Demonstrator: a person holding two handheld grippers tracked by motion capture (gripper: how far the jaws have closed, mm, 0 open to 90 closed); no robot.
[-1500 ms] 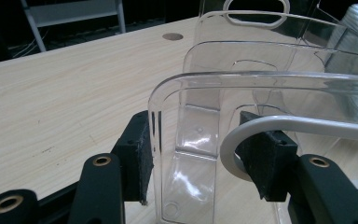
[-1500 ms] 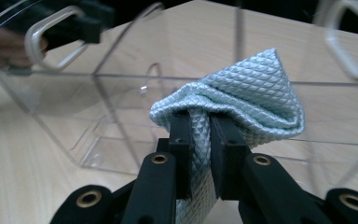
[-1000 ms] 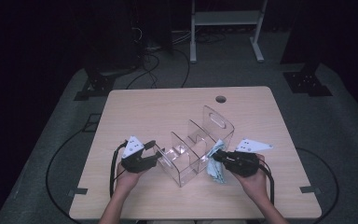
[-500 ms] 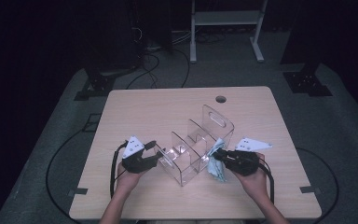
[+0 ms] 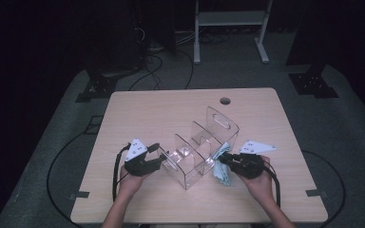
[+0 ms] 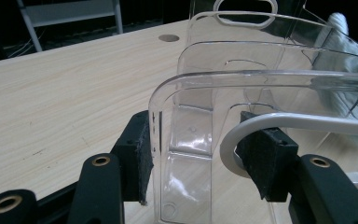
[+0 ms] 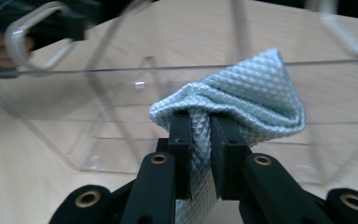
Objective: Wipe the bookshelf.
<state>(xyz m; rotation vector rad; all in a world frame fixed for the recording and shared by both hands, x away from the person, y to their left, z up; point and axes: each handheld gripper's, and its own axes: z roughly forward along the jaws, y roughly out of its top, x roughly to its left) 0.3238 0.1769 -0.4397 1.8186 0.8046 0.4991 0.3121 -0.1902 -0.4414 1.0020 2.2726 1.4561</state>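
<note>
A pale wooden table (image 5: 147,118) carries a clear acrylic organizer (image 5: 204,142) near its front.
</note>
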